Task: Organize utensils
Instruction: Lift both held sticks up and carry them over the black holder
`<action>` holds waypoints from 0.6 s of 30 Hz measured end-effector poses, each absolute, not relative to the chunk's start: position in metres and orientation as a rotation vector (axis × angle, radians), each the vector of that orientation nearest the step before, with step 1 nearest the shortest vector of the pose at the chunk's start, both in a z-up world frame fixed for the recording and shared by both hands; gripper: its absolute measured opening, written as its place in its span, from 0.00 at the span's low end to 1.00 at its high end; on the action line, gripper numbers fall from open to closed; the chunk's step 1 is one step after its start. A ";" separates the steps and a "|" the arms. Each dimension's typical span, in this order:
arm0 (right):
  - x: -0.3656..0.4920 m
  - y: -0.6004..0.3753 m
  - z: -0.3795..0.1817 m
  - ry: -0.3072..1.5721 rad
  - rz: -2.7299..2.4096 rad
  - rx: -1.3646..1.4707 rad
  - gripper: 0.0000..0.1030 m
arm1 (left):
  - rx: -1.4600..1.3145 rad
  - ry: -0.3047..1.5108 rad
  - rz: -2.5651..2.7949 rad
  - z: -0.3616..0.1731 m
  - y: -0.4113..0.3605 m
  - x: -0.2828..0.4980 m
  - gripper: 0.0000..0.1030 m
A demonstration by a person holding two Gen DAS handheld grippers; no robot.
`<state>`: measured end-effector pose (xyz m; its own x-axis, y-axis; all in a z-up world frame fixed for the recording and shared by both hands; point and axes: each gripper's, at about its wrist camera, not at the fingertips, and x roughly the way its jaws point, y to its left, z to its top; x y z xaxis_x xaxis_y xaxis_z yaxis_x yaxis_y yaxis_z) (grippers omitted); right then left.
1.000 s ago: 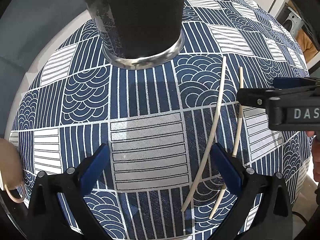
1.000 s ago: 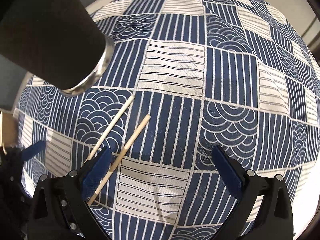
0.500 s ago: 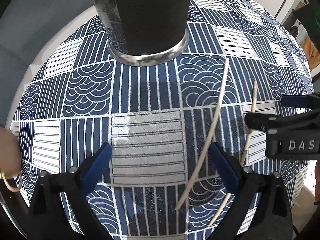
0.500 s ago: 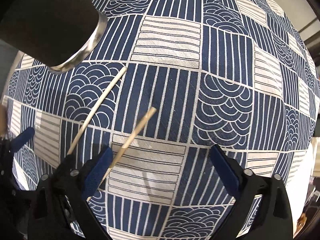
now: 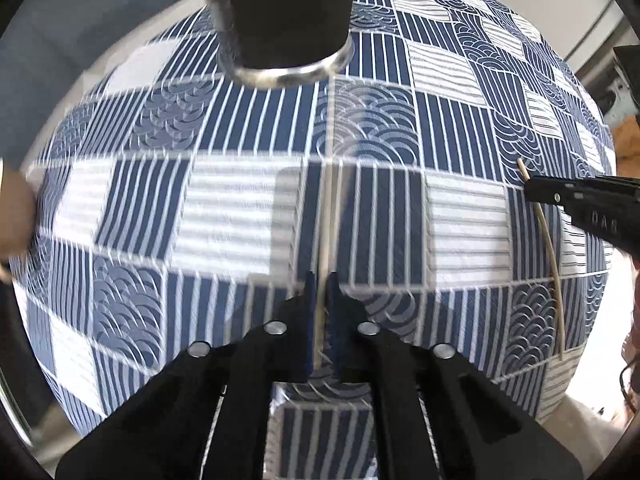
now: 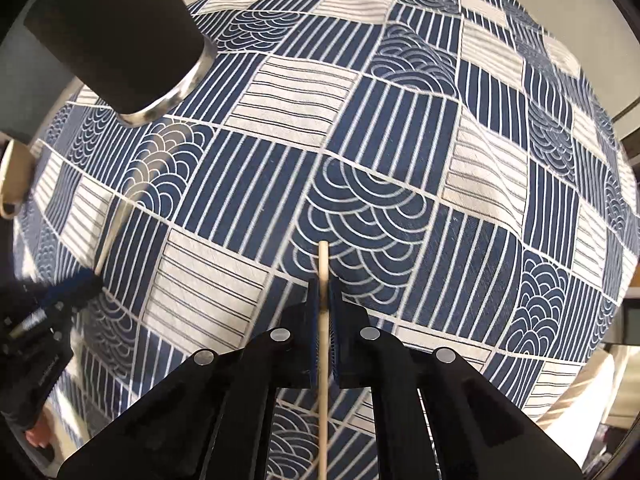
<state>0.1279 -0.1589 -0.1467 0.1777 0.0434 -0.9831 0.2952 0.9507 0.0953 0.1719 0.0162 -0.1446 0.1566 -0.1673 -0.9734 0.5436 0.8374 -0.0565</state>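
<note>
Two pale wooden chopsticks are in hand. My left gripper (image 5: 321,280) is shut on one chopstick (image 5: 327,184), which runs forward toward the black cylindrical holder (image 5: 280,16); it is motion-blurred. My right gripper (image 6: 325,284) is shut on the other chopstick (image 6: 323,264), whose tip sticks out a little past the jaws above the cloth. In the left wrist view the right gripper (image 5: 532,190) with its chopstick (image 5: 554,264) is at the right. In the right wrist view the left gripper (image 6: 86,286) with its chopstick (image 6: 116,224) is at the left, below the holder (image 6: 116,36).
A blue-and-white patterned tablecloth (image 6: 400,128) covers the round table. A beige mug (image 6: 12,176) stands at the left edge, also in the left wrist view (image 5: 14,216). The table edge (image 5: 580,412) drops off at the right.
Both grippers have gone from open to shut, each on one chopstick. Each chopstick now lies centred between its gripper's jaws, and the right one is lifted off the cloth.
</note>
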 end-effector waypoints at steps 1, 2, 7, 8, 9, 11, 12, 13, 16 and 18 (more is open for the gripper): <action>0.127 -0.164 -0.148 1.385 -0.165 0.318 0.04 | 0.315 1.332 -0.519 -0.144 0.019 0.171 0.05; 0.126 -0.169 -0.148 1.382 -0.146 0.347 0.04 | 0.264 1.354 -0.515 -0.144 0.024 0.169 0.05; 0.131 -0.193 -0.151 1.398 -0.066 0.455 0.04 | 0.052 1.461 -0.521 -0.145 0.053 0.165 0.04; 0.131 -0.194 -0.150 1.404 -0.053 0.453 0.04 | 0.051 1.472 -0.531 -0.145 0.055 0.161 0.04; 0.133 -0.195 -0.149 1.406 -0.042 0.438 0.04 | 0.059 1.471 -0.526 -0.144 0.056 0.157 0.05; 0.136 -0.205 -0.147 1.404 -0.029 0.411 0.04 | 0.071 1.479 -0.516 -0.142 0.057 0.153 0.05; 0.138 -0.205 -0.145 1.403 -0.018 0.399 0.04 | 0.079 1.479 -0.506 -0.142 0.059 0.151 0.05; 0.142 -0.204 -0.142 1.397 -0.007 0.393 0.04 | 0.086 1.474 -0.484 -0.141 0.059 0.150 0.05; 0.148 -0.201 -0.130 1.375 0.036 0.357 0.04 | 0.064 1.462 -0.448 -0.135 0.059 0.144 0.05; 0.153 -0.203 -0.118 1.358 0.068 0.329 0.04 | 0.072 1.454 -0.415 -0.128 0.063 0.139 0.05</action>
<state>0.1526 -0.2030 -0.1184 0.2170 0.2371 -0.9469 0.1409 0.9523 0.2708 0.1387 0.0632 -0.1281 0.0589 -0.2308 -0.9712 0.3164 0.9270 -0.2011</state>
